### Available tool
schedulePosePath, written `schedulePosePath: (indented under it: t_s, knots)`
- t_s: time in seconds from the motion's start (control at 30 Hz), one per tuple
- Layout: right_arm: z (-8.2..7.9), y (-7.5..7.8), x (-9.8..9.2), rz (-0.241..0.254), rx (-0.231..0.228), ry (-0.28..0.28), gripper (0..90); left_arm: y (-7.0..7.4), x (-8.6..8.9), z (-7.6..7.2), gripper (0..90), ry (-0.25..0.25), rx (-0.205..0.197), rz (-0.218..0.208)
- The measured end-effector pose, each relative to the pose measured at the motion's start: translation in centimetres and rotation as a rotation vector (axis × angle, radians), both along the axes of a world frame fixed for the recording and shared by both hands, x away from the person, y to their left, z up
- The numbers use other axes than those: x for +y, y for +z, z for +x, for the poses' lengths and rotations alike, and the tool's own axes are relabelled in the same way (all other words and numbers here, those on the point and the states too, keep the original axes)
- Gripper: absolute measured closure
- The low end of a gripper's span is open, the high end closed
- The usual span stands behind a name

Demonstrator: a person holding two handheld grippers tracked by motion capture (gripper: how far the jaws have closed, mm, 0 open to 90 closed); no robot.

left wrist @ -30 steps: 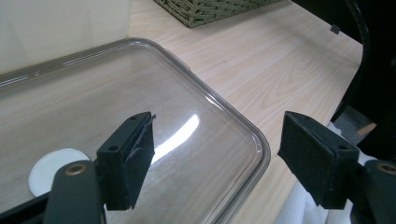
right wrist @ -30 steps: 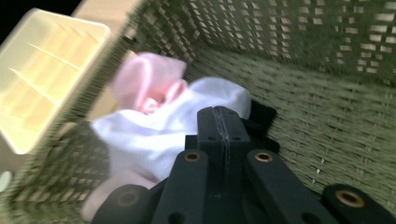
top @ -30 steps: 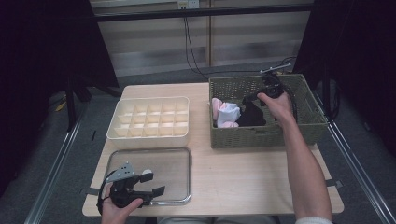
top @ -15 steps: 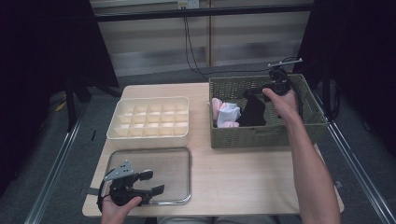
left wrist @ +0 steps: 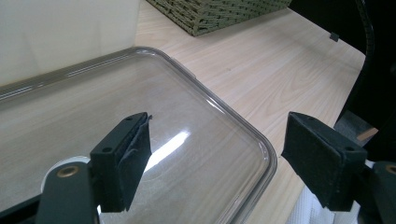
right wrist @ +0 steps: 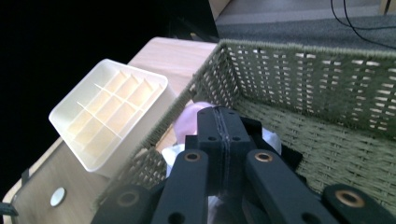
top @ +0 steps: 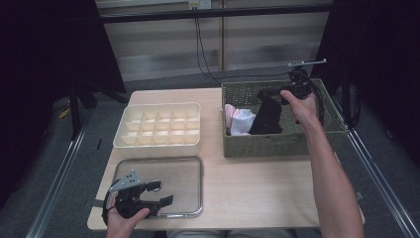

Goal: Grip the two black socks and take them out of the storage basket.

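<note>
A green woven basket (top: 277,145) at the right of the table holds pink and white cloths (top: 236,120). My right gripper (top: 264,94) hovers over the basket, shut on a black cloth (top: 267,118) that hangs down from its jaws into the basket. In the right gripper view the jaws (right wrist: 224,126) are pressed together, with black fabric (right wrist: 285,156) below them and a pink cloth (right wrist: 189,119) beyond. My left gripper (top: 161,193) rests at the front left over a clear lid (top: 183,176), open, with nothing between its fingers (left wrist: 219,140).
A cream box with several compartments (top: 158,128) stands left of the basket, behind the clear lid (left wrist: 140,93). Bare wooden tabletop (top: 257,193) lies in front of the basket. Cables run along the floor behind the table.
My right gripper has risen above the basket, drawing the black cloth up with it. The left gripper has stayed in place.
</note>
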State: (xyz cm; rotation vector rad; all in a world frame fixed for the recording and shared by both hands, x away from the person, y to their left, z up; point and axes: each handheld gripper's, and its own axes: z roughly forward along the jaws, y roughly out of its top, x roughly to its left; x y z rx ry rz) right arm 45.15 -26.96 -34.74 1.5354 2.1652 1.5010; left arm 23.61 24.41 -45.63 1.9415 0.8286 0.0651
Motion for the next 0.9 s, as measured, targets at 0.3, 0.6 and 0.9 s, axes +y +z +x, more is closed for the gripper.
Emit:
schedulePosePath:
  t_s: [0.3, 0.6, 0.9]
  knots:
    - [-0.4, 1.6, 0.3, 0.02, -0.05, 0.009, 89.0, 0.0, 0.1, 0.1, 24.6, 0.006, 0.002, 0.004]
    - [-0.9, 2.4, 0.1, 0.035, -0.079, 0.005, 89.0, -0.1, 0.3, 0.3, 25.3, 0.015, -0.006, -0.003]
    - [-1.7, 5.0, 0.2, 0.05, -0.131, 0.007, 89.0, -0.1, 0.3, 0.3, 25.5, 0.021, -0.012, -0.001]
